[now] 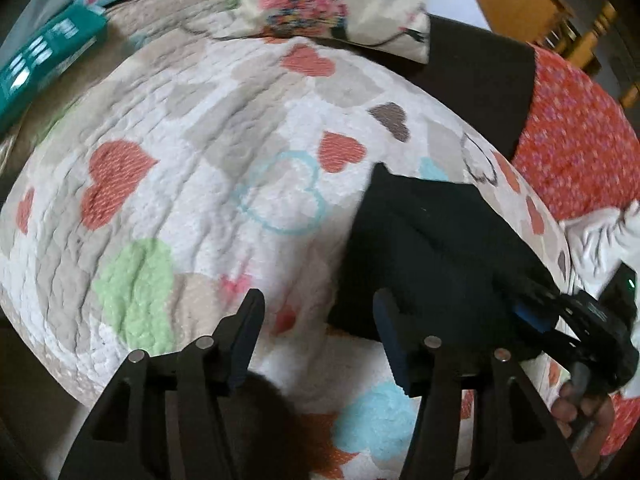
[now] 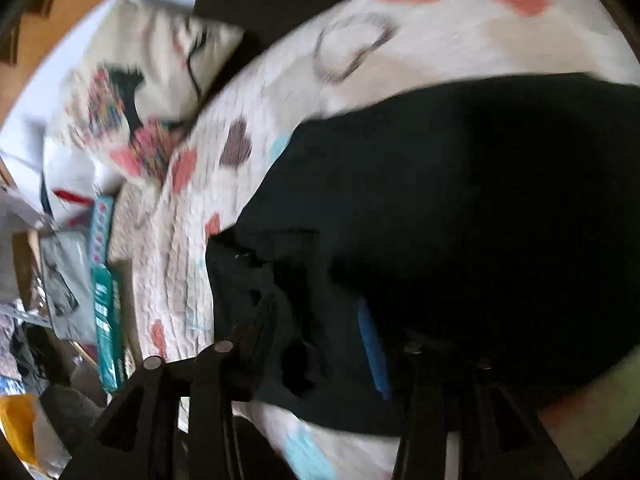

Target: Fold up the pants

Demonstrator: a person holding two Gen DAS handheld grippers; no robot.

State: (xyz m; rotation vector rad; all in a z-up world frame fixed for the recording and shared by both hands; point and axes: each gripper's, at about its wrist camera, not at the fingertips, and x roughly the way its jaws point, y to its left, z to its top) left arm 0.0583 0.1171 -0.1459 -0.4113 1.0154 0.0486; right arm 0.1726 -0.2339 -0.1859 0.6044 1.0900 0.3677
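Black pants (image 1: 432, 248) lie bunched on heart-print quilt, right of centre in left wrist view; in right wrist view pants (image 2: 460, 200) fill centre and right, folded, edges blurred.

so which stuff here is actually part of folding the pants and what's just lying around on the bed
Part of the job:
- black pants
- left gripper, open, empty
- right gripper, at the pants' edge
- heart-patterned blanket, the folding surface

Just lying about:
- floral pillow
- teal boxes
- red patterned cloth
- yellow bag
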